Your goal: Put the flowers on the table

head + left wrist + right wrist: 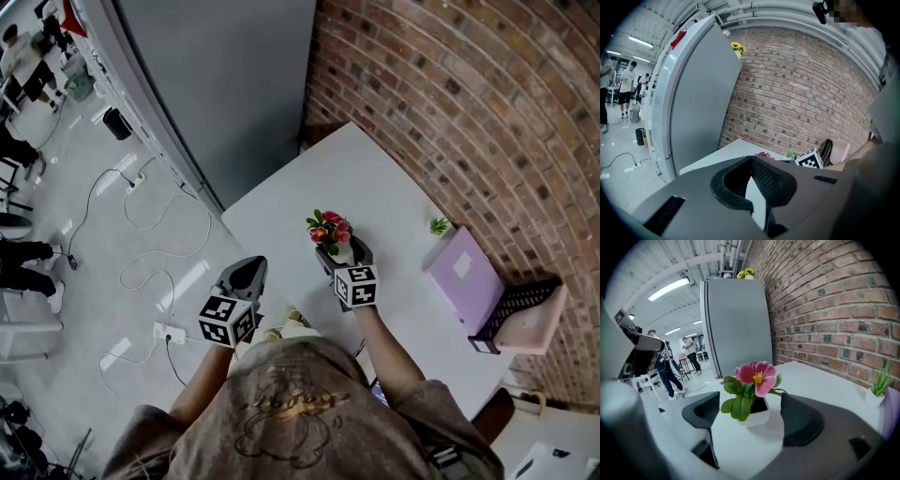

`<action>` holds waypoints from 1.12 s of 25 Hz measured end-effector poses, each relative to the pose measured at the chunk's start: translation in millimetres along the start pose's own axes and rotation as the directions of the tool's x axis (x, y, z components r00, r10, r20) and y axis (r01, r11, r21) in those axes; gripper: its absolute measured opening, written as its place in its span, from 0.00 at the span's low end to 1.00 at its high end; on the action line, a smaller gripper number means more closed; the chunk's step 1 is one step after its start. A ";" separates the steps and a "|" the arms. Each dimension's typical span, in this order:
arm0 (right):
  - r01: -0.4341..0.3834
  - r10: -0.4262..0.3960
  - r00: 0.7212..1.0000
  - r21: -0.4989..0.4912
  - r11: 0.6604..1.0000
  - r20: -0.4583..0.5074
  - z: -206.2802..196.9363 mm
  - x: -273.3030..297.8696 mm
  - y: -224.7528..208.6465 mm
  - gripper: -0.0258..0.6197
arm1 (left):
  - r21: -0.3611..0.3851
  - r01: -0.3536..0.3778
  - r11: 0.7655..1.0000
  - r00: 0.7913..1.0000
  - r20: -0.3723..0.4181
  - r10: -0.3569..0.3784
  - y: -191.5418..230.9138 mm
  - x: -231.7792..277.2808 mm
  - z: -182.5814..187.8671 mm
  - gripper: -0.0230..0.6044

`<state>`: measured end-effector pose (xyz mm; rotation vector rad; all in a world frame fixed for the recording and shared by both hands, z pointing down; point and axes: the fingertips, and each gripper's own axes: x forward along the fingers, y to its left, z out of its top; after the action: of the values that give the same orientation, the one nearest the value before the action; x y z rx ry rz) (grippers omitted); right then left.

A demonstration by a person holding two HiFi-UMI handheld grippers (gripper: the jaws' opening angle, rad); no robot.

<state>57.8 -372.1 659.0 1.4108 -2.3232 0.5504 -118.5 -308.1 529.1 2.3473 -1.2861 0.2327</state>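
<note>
Nearest the person, the left tool is pinched together on nothing beside the tabletop's edge. The right tool stands wide, pads clear on either side of the flowers, which sit upright on the white tabletop. I judge the step to be letting go: draw that tool straight back with jaws spread, lest a pad catch a leaf or tip the pot. The flowers are pink blooms with yellow hearts over broad green leaves in that small white pot, probably light; farther off, a tiny green plant stands by the brick wall.
</note>
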 end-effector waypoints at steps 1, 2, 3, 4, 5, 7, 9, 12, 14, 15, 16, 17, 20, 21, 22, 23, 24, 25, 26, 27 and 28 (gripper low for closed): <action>0.003 -0.003 1.000 0.002 1.000 0.004 1.7 -7.3 0.2 0.66 | 0.002 0.011 1.000 1.000 -0.001 -0.011 -3.1 2.1 -1.0 0.07; 0.004 -0.004 1.000 0.003 1.000 0.010 3.9 -13.7 1.6 0.66 | 0.005 0.020 1.000 1.000 -0.002 -0.020 -5.1 3.5 -1.5 0.07; 0.003 -0.004 1.000 0.003 1.000 0.019 6.7 -19.1 3.8 0.66 | 0.009 0.029 1.000 1.000 -0.003 -0.029 -6.6 4.5 -1.2 0.07; 0.002 -0.002 1.000 0.004 1.000 0.029 9.9 -24.1 5.8 0.66 | 0.011 0.038 0.999 0.999 -0.004 -0.038 -8.7 5.7 0.0 0.07; 0.000 -0.001 0.999 0.006 1.000 0.039 13.1 -29.4 7.1 0.66 | 0.010 0.047 0.999 0.999 -0.004 -0.047 -11.2 7.4 1.3 0.07; 0.001 -0.002 0.998 0.009 1.000 0.058 19.6 -41.5 7.5 0.66 | 0.009 0.063 0.998 0.998 -0.003 -0.063 -16.4 11.4 2.5 0.07; 0.002 -0.002 0.997 0.010 1.000 0.077 26.4 -54.6 7.9 0.66 | 0.011 0.077 0.997 0.997 -0.002 -0.077 -20.8 14.8 2.9 0.07; -0.002 0.001 0.994 0.015 1.000 0.107 38.3 -73.9 9.7 0.66 | 0.012 0.093 0.996 0.996 0.001 -0.093 -26.2 18.8 3.6 0.07; -0.005 0.002 0.992 0.020 1.000 0.125 44.5 -86.8 10.8 0.66 | 0.015 0.102 0.995 0.995 0.003 -0.102 -30.2 20.9 4.9 0.07; -0.005 0.003 0.991 0.022 1.000 0.132 47.0 -93.1 11.8 0.66 | 0.017 0.106 0.994 0.994 0.006 -0.106 -32.1 21.4 5.9 0.07; -0.007 0.004 0.990 0.021 1.000 0.140 49.4 -99.2 13.3 0.65 | 0.019 0.109 0.994 0.994 0.009 -0.109 -33.5 21.5 7.3 0.07; -0.009 0.006 0.989 0.019 1.000 0.146 51.7 -105.0 15.2 0.65 | 0.021 0.111 0.994 0.994 0.013 -0.111 -34.5 21.2 9.0 0.07; -0.016 0.014 0.985 0.013 1.000 0.170 58.4 -120.2 21.5 0.60 | 0.026 0.109 0.994 0.993 0.029 -0.110 -35.1 19.2 15.1 0.07; -0.015 0.013 0.984 0.011 1.000 0.178 59.8 -124.5 23.0 0.55 | 0.029 0.108 0.994 0.994 0.033 -0.109 -34.9 18.5 16.5 0.07; -0.010 0.008 0.983 0.011 1.000 0.185 60.4 -128.2 24.1 0.52 | 0.032 0.107 0.994 0.994 0.035 -0.108 -34.7 17.7 17.4 0.07; -0.003 0.001 0.982 0.012 1.000 0.190 60.5 -131.4 24.7 0.50 | 0.034 0.106 0.994 0.994 0.036 -0.107 -34.6 16.9 18.0 0.07; 0.005 -0.008 0.981 0.018 1.000 0.196 60.3 -134.3 24.7 0.46 | 0.034 0.105 0.994 0.994 0.036 -0.106 -34.7 16.3 18.4 0.07; 0.012 -0.017 0.979 0.026 1.000 0.202 60.1 -136.5 24.6 0.42 | 0.034 0.104 0.994 0.994 0.036 -0.106 -34.8 15.9 18.6 0.07; 0.017 -0.023 0.978 0.032 0.999 0.208 60.3 -138.1 24.5 0.38 | 0.034 0.105 0.994 0.994 0.037 -0.106 -34.9 15.7 18.8 0.07; 0.021 -0.028 0.977 0.033 0.999 0.214 60.7 -139.0 24.6 0.35 | 0.035 0.105 0.994 0.994 0.037 -0.107 -34.9 15.6 19.1 0.07; 0.025 -0.030 0.975 0.027 0.999 0.219 61.4 -139.3 25.1 0.30 | 0.036 0.106 0.994 0.994 0.039 -0.107 -34.7 15.5 19.4 0.07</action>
<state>89.0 -287.7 533.7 1.5839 -2.4695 0.4351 -82.4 -312.7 506.9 2.4525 -1.1798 0.1753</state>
